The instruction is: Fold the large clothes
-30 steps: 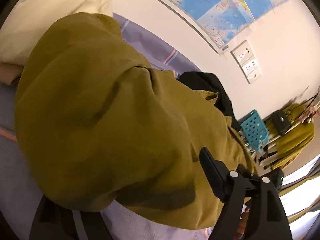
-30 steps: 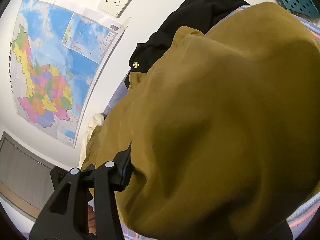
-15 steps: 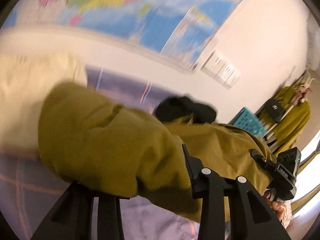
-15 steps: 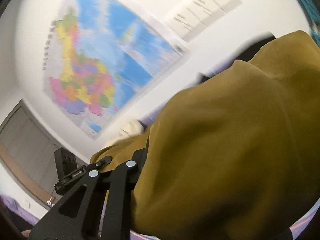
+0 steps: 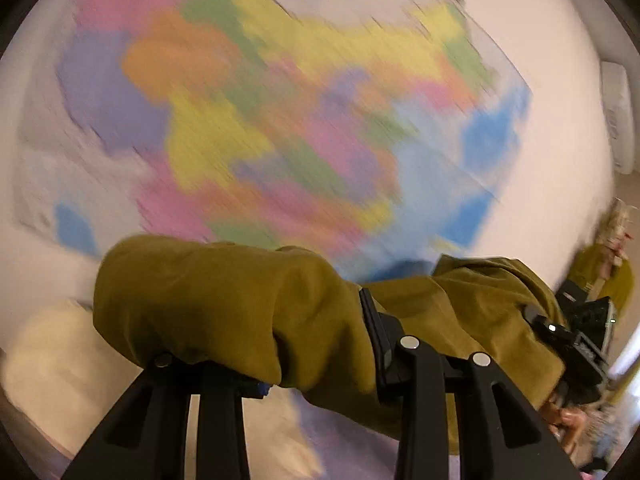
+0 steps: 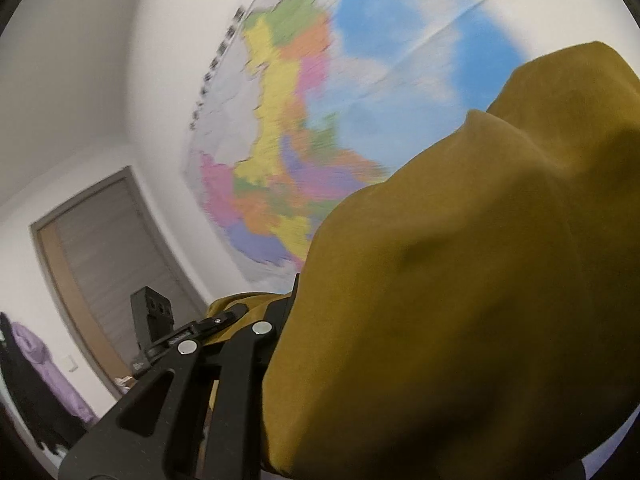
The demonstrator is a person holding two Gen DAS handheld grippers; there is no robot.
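Olive-mustard fabric fills the lower part of both wrist views: the garment (image 5: 224, 304) is up in the air, bunched, with the wall map (image 5: 280, 120) behind it and heavy motion blur on the background.

Left gripper (image 5: 272, 364): jaws have just been closing and now stand narrow, with a thick roll of the garment between them. Cloth drapes over the left finger and presses against the inner face of the right one, so I read this as a firm pinch on the fabric.

Right gripper (image 6: 288, 320): jaws have likewise just been closing. Only one finger shows; the other is buried under cloth. Fabric is wedged at the visible pad, so I judge it clamped on the garment as well. From the left wrist view the right gripper sits at the far end of the garment, with part of the person's hand (image 5: 568, 420) below it.

Position of the garment: held between the two grippers, spanning from one to the other, raised clear of the bed (image 5: 348, 452), whose pale lilac cover is just visible underneath. A cream pillow (image 5: 52, 364) lies low at left.

Progress, judged: early. The garment is picked up at two points but no fold line, flat panel or stacked layer is visible. Still to do: spread it out, lay it flat, make the folds. How the lower part hangs cannot be seen.
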